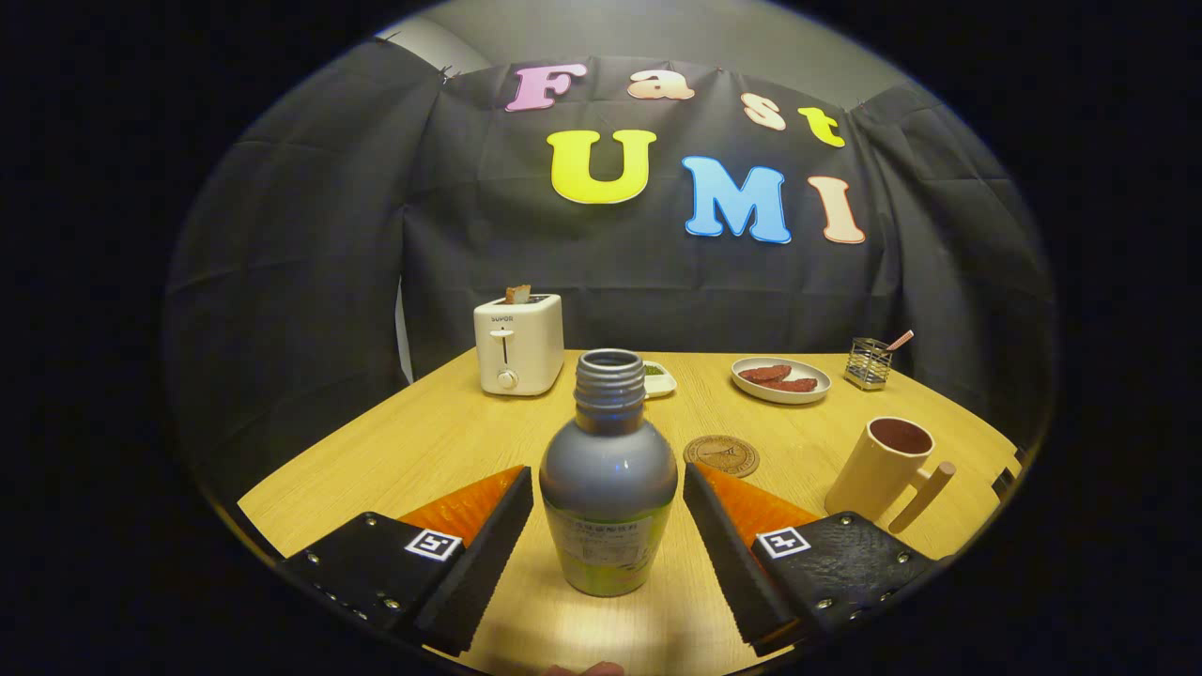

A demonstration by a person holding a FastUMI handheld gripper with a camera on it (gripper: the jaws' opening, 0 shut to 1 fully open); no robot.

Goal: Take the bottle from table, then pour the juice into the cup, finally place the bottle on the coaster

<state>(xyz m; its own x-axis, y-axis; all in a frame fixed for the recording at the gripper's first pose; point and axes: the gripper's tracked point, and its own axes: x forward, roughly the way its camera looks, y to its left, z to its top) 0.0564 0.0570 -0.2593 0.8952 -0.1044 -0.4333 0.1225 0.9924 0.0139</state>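
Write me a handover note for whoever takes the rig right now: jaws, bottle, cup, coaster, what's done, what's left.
Gripper: jaws open, one on each side of the bottle, not touching it.
Bottle: upright on the table, uncapped.
Coaster: bare, just beyond the bottle.
Cup: right of the coaster, upright.
Done: approach lined up.
Left: grasp, lift, pour into cup, set bottle on coaster.

Bottle (608,479) between open jaws; coaster (721,455) behind-right, cup (883,469) further right.
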